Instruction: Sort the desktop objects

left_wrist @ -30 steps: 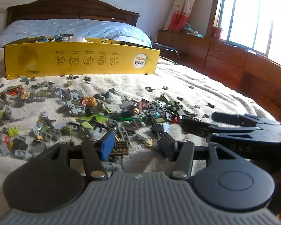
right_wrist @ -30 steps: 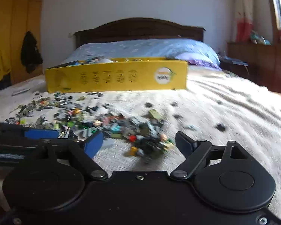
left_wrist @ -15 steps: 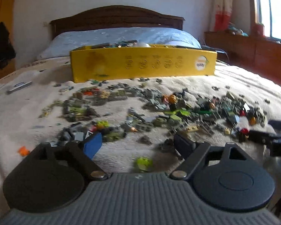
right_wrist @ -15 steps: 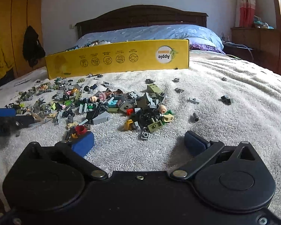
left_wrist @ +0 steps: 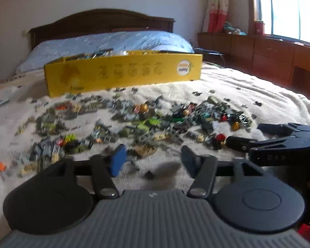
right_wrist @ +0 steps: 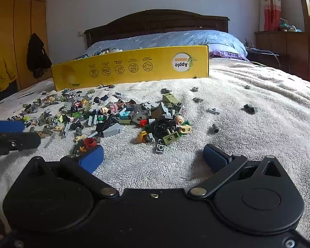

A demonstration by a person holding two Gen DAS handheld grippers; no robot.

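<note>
Since half a second ago, the left tool [left_wrist: 153, 159] has swung over the scattered toy bricks [left_wrist: 134, 124] on the bed [left_wrist: 248, 95]; its jaws are closing with nothing between them. Rightward, the right tool [right_wrist: 153, 157] gapes wide and empty just short of the bricks, the yellow box [right_wrist: 130, 68] well beyond.

one yellow box [right_wrist: 130, 68] stands on one bed [right_wrist: 258, 95]. two grippers are in view: the left gripper [left_wrist: 153, 161] and the right gripper [right_wrist: 153, 157]. the small toy bricks [right_wrist: 134, 117] on the blanket are too many and too crowded to count, easily several dozen. two minifigure heads [right_wrist: 178, 119] show among them. one red cup-shaped piece [right_wrist: 90, 142] lies nearest.
</note>
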